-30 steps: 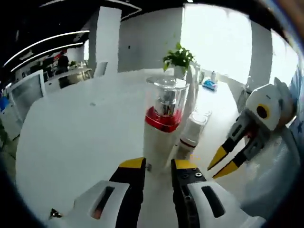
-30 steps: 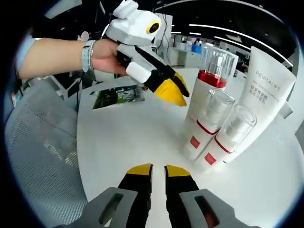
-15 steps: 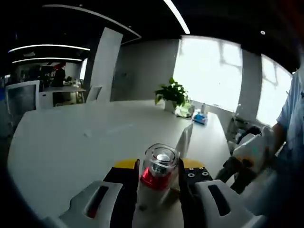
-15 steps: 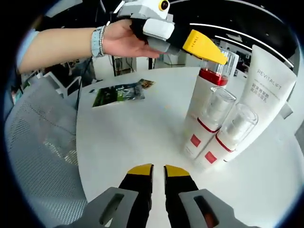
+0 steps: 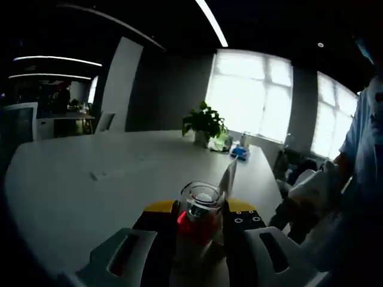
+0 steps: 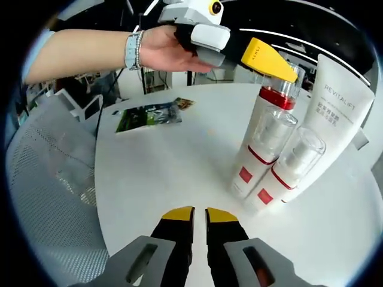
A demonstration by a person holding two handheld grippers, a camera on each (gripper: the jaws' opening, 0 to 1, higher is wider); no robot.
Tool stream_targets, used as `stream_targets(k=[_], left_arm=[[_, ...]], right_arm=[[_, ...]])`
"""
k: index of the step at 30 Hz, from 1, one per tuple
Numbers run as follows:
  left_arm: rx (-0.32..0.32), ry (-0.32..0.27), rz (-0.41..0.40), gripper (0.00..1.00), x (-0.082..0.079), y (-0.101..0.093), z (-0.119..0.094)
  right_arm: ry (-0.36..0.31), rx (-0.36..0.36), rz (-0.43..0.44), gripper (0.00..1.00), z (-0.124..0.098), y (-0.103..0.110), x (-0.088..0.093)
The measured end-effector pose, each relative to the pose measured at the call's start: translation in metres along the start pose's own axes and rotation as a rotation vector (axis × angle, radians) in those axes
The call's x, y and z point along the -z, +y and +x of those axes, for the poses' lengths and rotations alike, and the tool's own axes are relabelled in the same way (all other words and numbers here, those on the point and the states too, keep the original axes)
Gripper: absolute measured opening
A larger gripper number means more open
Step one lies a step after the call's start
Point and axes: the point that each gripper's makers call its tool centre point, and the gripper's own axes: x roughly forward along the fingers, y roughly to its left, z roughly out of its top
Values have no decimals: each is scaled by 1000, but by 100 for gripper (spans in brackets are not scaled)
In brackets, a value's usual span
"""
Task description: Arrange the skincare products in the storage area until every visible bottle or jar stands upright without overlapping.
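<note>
You are working at a round white table (image 6: 155, 173) in an open office, with a potted plant (image 5: 203, 122) far across it by the windows. Your left gripper (image 5: 199, 215) has its jaws closed around the clear cap of the tall red-collared bottle (image 6: 269, 113); keep it vertical and move it slowly. That bottle stands at the back of a tight cluster: two smaller pump bottles (image 6: 263, 149) and a white tube (image 6: 335, 113) crowd just beside it, so any sideways drift could topple them. Your right gripper (image 6: 198, 216) hovers near the table's edge, jaws nearly together, holding nothing. A green packet (image 6: 149, 116) lies well apart.
</note>
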Motion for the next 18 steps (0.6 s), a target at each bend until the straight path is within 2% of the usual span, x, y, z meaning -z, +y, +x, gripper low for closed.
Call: stream_targets(k=[9, 18], left_arm=[[41, 8, -12, 35, 1, -7, 6], [32, 2, -18, 35, 1, -9, 9]], right_arm=[[1, -4, 3, 0, 1, 0, 1], [4, -4, 2, 0, 1, 0, 2]])
